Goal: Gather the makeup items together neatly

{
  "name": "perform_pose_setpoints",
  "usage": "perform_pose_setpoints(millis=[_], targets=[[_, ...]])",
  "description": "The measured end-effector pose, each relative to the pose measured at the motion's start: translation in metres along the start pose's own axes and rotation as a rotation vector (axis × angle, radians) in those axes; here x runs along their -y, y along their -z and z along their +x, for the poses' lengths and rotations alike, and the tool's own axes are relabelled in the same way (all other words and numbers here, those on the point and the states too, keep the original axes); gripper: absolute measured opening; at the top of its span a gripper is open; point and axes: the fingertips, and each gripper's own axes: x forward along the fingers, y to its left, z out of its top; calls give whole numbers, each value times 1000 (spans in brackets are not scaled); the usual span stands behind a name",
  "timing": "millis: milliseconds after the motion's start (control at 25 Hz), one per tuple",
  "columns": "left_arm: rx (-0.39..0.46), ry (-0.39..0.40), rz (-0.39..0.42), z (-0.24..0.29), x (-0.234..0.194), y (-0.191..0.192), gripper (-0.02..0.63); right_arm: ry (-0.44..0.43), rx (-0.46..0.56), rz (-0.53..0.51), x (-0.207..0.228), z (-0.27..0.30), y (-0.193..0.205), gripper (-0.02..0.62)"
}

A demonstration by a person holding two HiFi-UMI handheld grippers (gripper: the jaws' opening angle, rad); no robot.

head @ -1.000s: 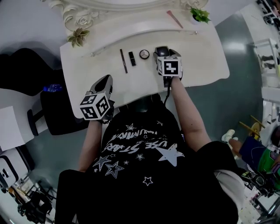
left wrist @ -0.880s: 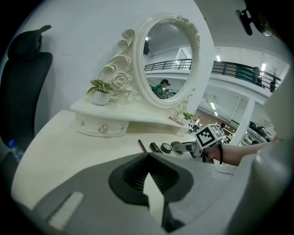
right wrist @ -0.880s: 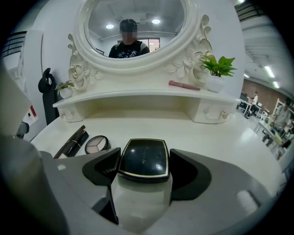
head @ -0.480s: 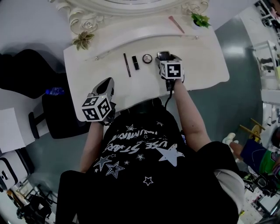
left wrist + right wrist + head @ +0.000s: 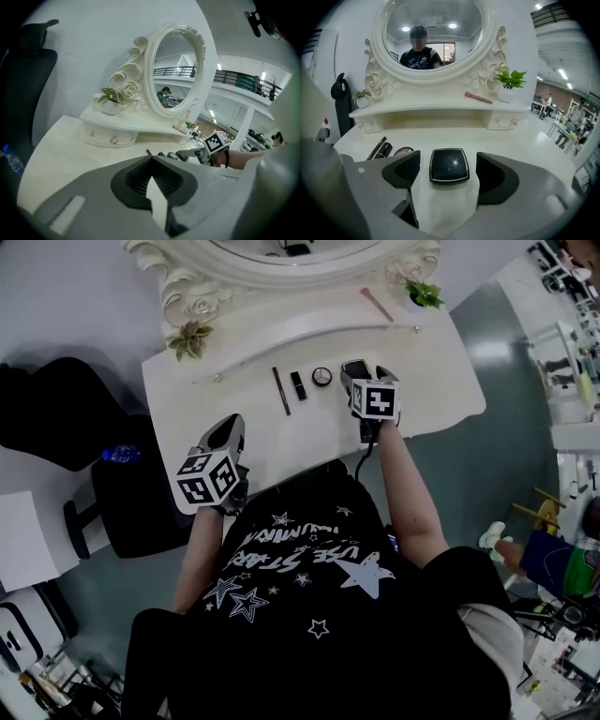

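A black square compact (image 5: 449,164) lies flat on the white vanity table (image 5: 520,140), between the jaws of my right gripper (image 5: 449,174). The jaws stand open on either side of the compact and apart from it. Left of it a round compact (image 5: 403,151), a black lipstick (image 5: 383,150) and a dark pencil (image 5: 376,147) lie in a row. The head view shows the same row: pencil (image 5: 281,390), lipstick (image 5: 298,383), round compact (image 5: 322,376), square compact (image 5: 353,366) under my right gripper (image 5: 367,379). My left gripper (image 5: 228,425) hovers shut and empty at the table's front left edge.
A raised shelf (image 5: 440,108) under the oval mirror (image 5: 431,33) carries a pink brush (image 5: 478,98) and two small potted plants (image 5: 509,84), (image 5: 360,97). A black chair (image 5: 56,399) stands left of the table. Small drawers with knobs (image 5: 112,139) sit under the shelf.
The head view has shifted a little, so the table sits lower in the frame. Both grippers keep their places relative to the table and the compact.
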Motion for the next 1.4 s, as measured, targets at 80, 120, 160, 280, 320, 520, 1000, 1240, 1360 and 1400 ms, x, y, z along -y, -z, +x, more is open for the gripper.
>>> perform_pose_setpoints(millis=[80, 120, 160, 280, 320, 520, 1000, 1240, 1360, 1400], targets=[[-11, 30, 5, -3, -3, 2, 0, 11, 26, 21, -6, -11, -2, 403], [-20, 47, 10, -3, -3, 4, 0, 16, 41, 32, -10, -17, -3, 403], [-32, 65, 16, -4, -4, 6, 2, 23, 55, 44, -14, -23, -3, 402], [-74, 108, 29, -8, -8, 16, 2, 45, 96, 77, -26, -44, 5, 384], [-89, 119, 31, -9, -10, 19, 0, 55, 110, 87, -30, -51, 9, 373], [-124, 165, 52, -7, -8, 24, 2, 109, 165, 135, -31, -81, 21, 285], [-129, 204, 46, -11, 9, 40, 2, 109, 288, 104, -47, -112, 23, 29], [-122, 202, 47, -38, 22, 65, 2, 44, 237, 21, -80, -134, 65, 28], [-116, 196, 27, -62, 31, 80, 0, 16, 221, 24, -95, -154, 90, 28], [-113, 195, 24, -69, 35, 84, 0, 8, 220, 25, -99, -161, 97, 28]])
